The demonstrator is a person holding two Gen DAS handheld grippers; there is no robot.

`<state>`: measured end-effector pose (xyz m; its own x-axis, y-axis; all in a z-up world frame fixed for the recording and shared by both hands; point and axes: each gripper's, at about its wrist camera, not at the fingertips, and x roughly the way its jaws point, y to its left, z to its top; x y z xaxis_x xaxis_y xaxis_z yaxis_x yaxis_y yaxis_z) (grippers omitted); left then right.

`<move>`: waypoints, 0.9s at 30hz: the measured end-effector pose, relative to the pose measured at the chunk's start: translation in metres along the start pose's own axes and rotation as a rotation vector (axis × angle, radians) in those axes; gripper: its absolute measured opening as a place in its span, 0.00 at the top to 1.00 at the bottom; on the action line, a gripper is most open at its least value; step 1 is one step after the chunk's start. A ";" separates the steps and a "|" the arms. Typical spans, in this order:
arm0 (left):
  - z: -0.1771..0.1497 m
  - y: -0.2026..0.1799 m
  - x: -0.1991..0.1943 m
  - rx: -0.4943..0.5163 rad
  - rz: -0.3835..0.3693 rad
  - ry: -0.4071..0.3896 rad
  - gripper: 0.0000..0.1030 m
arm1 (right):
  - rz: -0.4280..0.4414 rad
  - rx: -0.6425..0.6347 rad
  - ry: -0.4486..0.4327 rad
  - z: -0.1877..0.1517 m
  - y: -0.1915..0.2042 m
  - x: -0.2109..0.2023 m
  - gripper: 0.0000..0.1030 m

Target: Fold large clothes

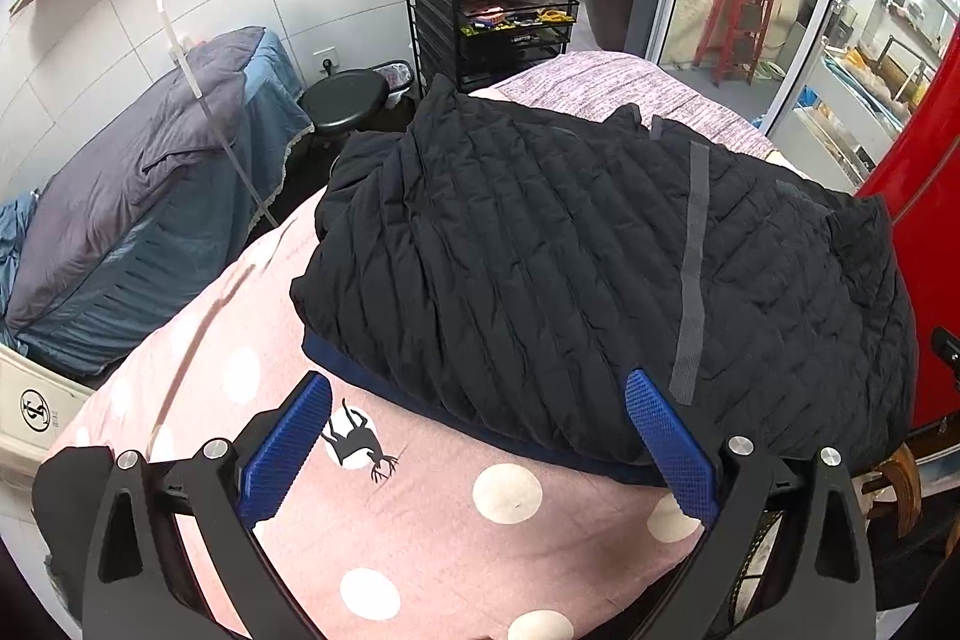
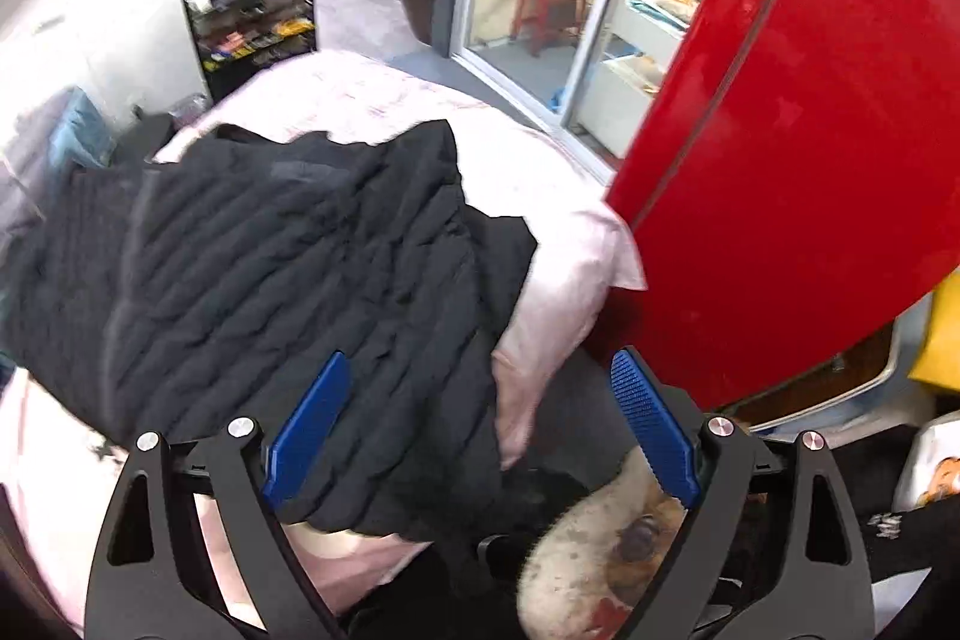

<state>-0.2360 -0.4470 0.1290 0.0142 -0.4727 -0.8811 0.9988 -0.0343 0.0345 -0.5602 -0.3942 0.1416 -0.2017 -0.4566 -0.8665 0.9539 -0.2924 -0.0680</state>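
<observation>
A black quilted jacket lies folded on the pink polka-dot bed cover, with a dark blue layer showing under its near edge. My left gripper is open and empty, just in front of the jacket's near edge. In the right wrist view the jacket lies over the pale pink cover. My right gripper is open and empty, hovering above the jacket's near right corner.
A red cabinet stands close on the right. A black wire cart with bottles, a black stool and a second bed with grey bedding lie beyond. A dog lies under my right gripper.
</observation>
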 end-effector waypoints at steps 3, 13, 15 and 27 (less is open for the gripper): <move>-0.002 -0.003 0.001 -0.005 -0.019 0.016 0.06 | 0.099 -0.064 0.062 -0.010 0.029 0.003 0.14; -0.020 -0.017 -0.003 0.063 0.028 0.063 0.06 | 0.254 -0.284 0.169 -0.053 0.132 -0.002 0.14; -0.025 -0.017 -0.005 0.072 0.044 0.066 0.06 | 0.247 -0.300 0.166 -0.053 0.138 -0.005 0.14; -0.028 -0.030 -0.001 0.140 0.046 0.102 0.06 | 0.186 -0.261 0.138 -0.050 0.125 -0.007 0.14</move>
<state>-0.2647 -0.4209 0.1155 0.0719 -0.3855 -0.9199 0.9808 -0.1404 0.1355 -0.4283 -0.3857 0.1149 -0.0044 -0.3583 -0.9336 0.9998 0.0175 -0.0114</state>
